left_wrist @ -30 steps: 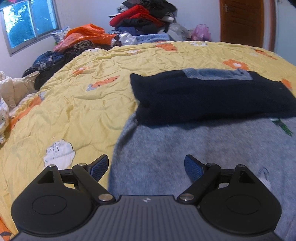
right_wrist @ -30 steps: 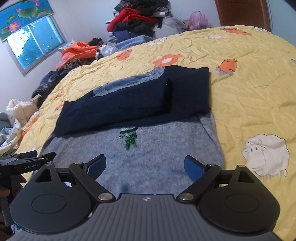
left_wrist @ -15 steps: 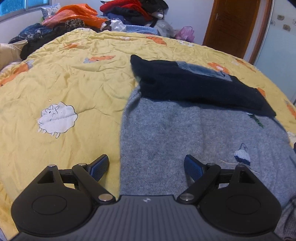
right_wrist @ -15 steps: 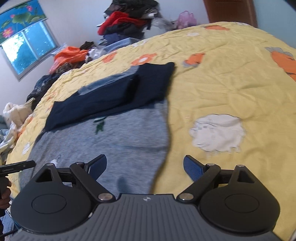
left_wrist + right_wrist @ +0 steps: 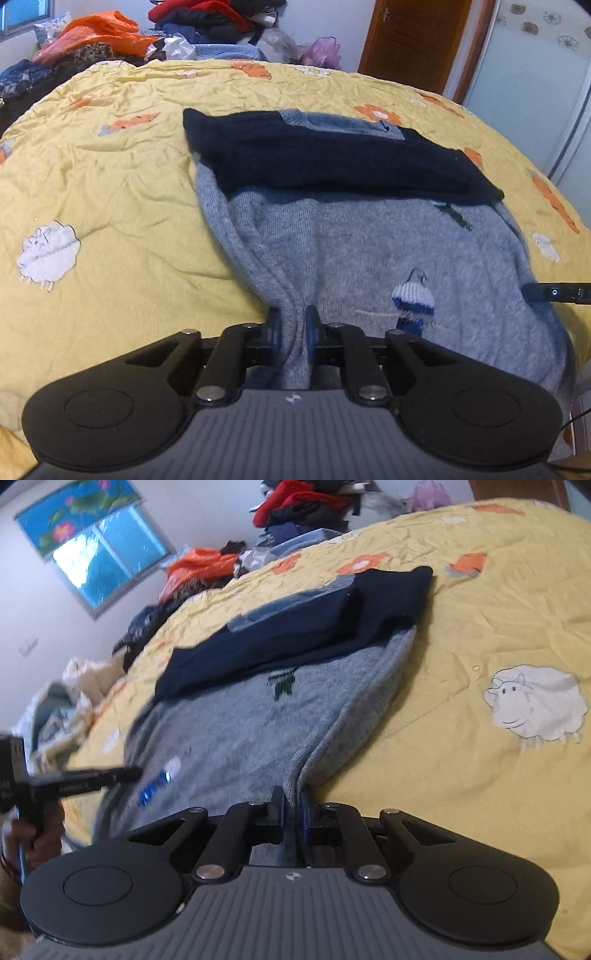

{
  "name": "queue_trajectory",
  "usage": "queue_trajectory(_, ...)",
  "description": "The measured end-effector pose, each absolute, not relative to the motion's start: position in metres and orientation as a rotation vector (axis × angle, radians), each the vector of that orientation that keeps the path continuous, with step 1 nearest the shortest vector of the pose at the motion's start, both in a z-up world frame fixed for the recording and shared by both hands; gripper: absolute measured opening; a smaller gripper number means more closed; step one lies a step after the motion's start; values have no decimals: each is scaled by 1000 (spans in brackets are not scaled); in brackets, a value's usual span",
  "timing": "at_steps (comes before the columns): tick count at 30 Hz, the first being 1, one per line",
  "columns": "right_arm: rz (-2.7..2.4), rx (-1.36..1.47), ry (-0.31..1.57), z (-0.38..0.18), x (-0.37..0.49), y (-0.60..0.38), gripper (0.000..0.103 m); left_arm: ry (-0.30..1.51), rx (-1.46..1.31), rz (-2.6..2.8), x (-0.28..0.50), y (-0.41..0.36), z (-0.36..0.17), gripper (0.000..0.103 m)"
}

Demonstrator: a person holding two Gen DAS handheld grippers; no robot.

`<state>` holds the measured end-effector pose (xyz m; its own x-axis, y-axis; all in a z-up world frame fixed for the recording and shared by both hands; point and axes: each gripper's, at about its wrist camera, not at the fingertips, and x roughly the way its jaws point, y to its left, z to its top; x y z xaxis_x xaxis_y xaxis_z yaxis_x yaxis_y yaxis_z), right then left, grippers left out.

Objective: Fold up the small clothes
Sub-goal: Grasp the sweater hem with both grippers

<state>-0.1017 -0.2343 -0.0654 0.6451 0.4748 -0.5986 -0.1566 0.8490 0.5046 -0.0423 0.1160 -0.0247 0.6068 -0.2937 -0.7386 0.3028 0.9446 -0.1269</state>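
Now my left gripper [image 5: 293, 332] is closing, its pads pinching the near left hem corner of the grey sweater [image 5: 354, 258]; my right gripper [image 5: 293, 810] is closing likewise on the near right corner. Beyond both, the sweater lies on the yellow quilt [image 5: 110, 192], its navy sleeves [image 5: 332, 162] folded across its far end.

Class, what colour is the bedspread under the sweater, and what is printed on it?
Yellow bedspread, printed with white sheep and orange shapes; clearest in the right wrist view.
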Motion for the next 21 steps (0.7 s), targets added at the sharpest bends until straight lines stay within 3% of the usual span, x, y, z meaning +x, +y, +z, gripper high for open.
queue_trajectory(14, 350, 411, 606, -5, -73, -244, 17, 609, -8, -340, -11, 98, 52, 4)
queue_trajectory(21, 282, 375, 564, 7, -38, -248, 17, 691, -92, -327, 23, 119, 44, 4)
